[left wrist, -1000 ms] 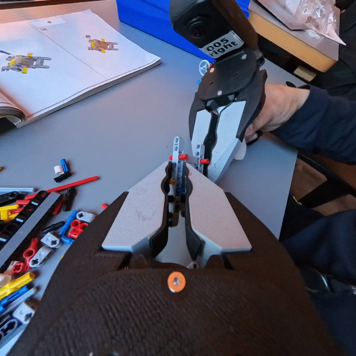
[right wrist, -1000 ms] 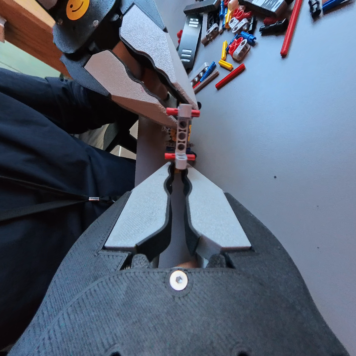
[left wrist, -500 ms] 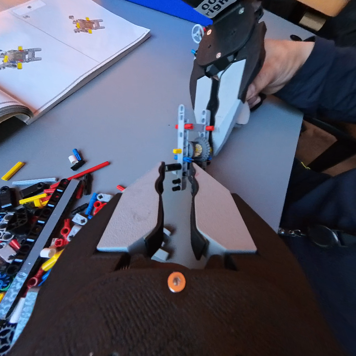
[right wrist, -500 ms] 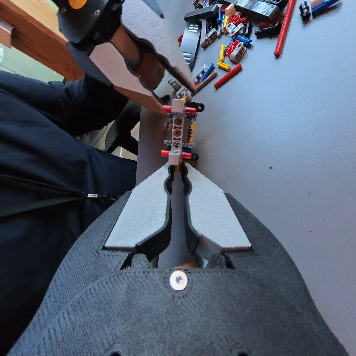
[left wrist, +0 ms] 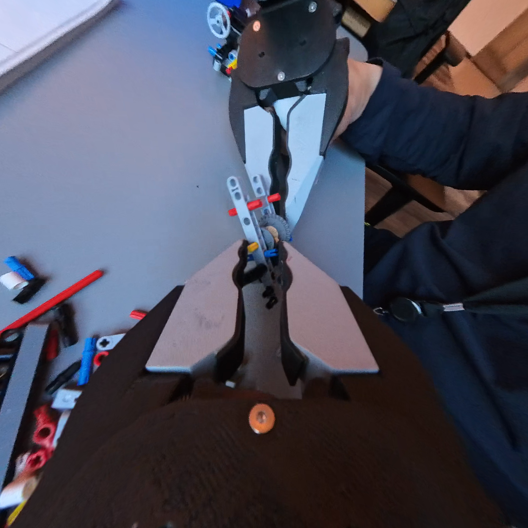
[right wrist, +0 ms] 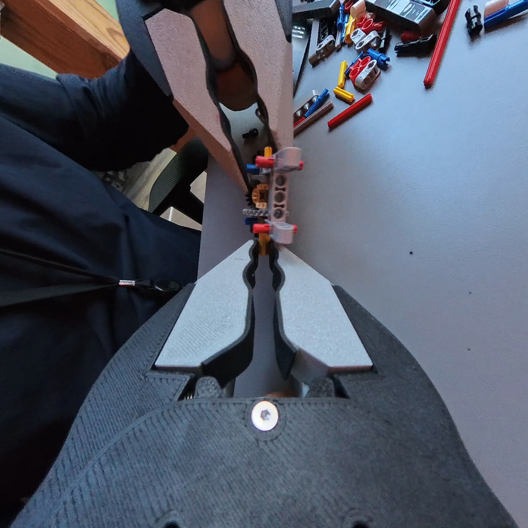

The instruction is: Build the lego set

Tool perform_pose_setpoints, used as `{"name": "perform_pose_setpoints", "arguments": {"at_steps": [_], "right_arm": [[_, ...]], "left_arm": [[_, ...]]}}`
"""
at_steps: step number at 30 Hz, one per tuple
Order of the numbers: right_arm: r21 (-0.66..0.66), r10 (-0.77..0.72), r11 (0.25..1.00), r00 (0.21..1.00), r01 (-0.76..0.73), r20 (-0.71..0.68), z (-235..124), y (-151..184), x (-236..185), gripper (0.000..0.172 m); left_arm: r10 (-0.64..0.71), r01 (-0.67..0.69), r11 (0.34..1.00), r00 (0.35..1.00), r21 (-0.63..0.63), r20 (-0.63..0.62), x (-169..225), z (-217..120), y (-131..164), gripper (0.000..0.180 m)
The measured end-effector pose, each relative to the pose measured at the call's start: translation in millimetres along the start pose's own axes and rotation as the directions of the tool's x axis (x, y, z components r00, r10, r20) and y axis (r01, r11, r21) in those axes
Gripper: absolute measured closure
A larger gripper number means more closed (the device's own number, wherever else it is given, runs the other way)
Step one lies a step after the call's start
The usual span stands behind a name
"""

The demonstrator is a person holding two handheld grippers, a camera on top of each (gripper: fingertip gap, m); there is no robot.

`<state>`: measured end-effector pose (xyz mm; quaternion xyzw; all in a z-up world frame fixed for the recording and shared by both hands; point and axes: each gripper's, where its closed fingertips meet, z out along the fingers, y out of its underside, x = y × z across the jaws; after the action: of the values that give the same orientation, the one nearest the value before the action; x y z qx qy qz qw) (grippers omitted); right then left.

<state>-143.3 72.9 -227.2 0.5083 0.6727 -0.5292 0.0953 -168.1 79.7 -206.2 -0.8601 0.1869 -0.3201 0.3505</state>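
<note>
Two grippers meet on one small grey beam assembly (left wrist: 258,220) above the bench (left wrist: 128,148) edge: left gripper (left wrist: 261,257) fingers stand parted around its dark lower end, contact unclear through blur, loose parts (left wrist: 43,328) lying leftward, while right gripper (right wrist: 264,247) fingers pinch its yellow axle (right wrist: 263,245).

My right gripper (right wrist: 263,251) pinches a yellow axle (right wrist: 263,245) at its tips, both pads pressed on it. That axle belongs to a small assembly (right wrist: 273,194) of grey beams, red pins, blue pins and gears, standing at twelve o'clock over the grey table (right wrist: 400,228). The left gripper (right wrist: 257,160) comes down from eleven o'clock, its fingers straddling the assembly's far end. Loose parts (right wrist: 363,68) lie scattered at one o'clock, beside a long red rod (right wrist: 440,45).
</note>
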Motion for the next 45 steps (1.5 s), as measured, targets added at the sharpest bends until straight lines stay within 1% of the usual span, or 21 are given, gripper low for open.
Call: {"name": "perform_pose_setpoints", "arguments": {"at_steps": [5,9,10,11,12,13,16,20,24,28,31,34,41,43,45], "right_arm": [[-0.006,-0.005,1.0,1.0,0.005,-0.015,-1.0,1.4,1.9,0.167],[0.036,0.016,0.999,0.999,-0.015,-0.032,-7.1,-2.8,6.5,0.167],[0.047,0.019,0.999,0.999,-0.018,-0.029,-9.2,-3.0,6.2,0.163],[0.052,0.029,0.998,0.999,-0.028,-0.022,-11.4,-2.1,5.3,0.154],[0.06,0.042,0.997,0.999,-0.041,-0.015,-13.9,-1.0,4.7,0.148],[0.077,0.05,0.996,0.999,-0.049,-0.01,-16.8,-0.8,3.9,0.148],[0.151,0.039,0.988,0.999,-0.033,-0.037,-24.5,-4.1,1.6,0.152],[0.219,0.024,0.976,0.995,-0.002,-0.1,-27.8,-9.9,2.3,0.154],[0.267,0.022,0.964,0.994,0.008,-0.11,-30.6,-14.6,0.5,0.172],[0.294,0.02,0.956,0.994,0.012,-0.106,-34.0,-16.9,-0.6,0.172],[0.315,0.022,0.949,0.997,0.001,-0.071,-36.1,-18.8,-4.0,0.166],[0.323,0.033,0.947,0.997,-0.007,-0.074,-36.7,-19.8,-2.3,0.17],[0.354,0.044,0.935,0.996,-0.016,-0.072,-40.7,-22.8,-0.9,0.167],[0.362,0.046,0.932,0.996,-0.015,-0.076,-41.7,-23.7,-0.2,0.164],[0.36,0.045,0.933,0.996,-0.016,-0.074,-41.2,-23.7,-0.4,0.165]], "left_arm": [[-0.086,0.086,0.996,0.996,-0.014,-0.039,-2.4,3.9,0.6,0.165],[-0.146,0.147,0.989,0.989,0.032,-0.02,-6.9,4.2,-0.8,0.165],[-0.163,0.164,0.985,0.986,0.045,-0.018,-7.7,3.6,-0.9,0.165],[-0.175,0.176,0.983,0.984,0.058,-0.009,-9.3,2.7,-0.9,0.165],[-0.183,0.183,0.98,0.983,0.074,0.003,-10.8,1.1,-1.7,0.165],[-0.194,0.192,0.977,0.981,0.095,0.012,-12.2,-1.0,-3.4,0.165],[-0.226,0.222,0.962,0.974,0.16,0.006,-11.9,-6.6,-10.1,0.165],[-0.216,0.211,0.959,0.976,0.19,0.004,-5.8,-5.2,-14.8,0.165],[-0.212,0.205,0.95,0.977,0.236,0.004,-3.6,-6.7,-23.6,0.165],[-0.218,0.211,0.943,0.976,0.257,0.001,-2.4,-5.9,-25.1,0.165],[-0.223,0.215,0.941,0.975,0.261,0.0,-2.8,-5.8,-24.7,0.165],[-0.226,0.22,0.939,0.974,0.266,-0.006,-2.8,-6.1,-25.8,0.165],[-0.231,0.222,0.933,0.973,0.282,-0.004,-4.3,-5.5,-28.1,0.165],[-0.232,0.224,0.932,0.973,0.287,-0.006,-4.2,-5.8,-28.6,0.165],[-0.231,0.223,0.932,0.973,0.285,-0.004,-4.1,-5.9,-28.2,0.165]]}}
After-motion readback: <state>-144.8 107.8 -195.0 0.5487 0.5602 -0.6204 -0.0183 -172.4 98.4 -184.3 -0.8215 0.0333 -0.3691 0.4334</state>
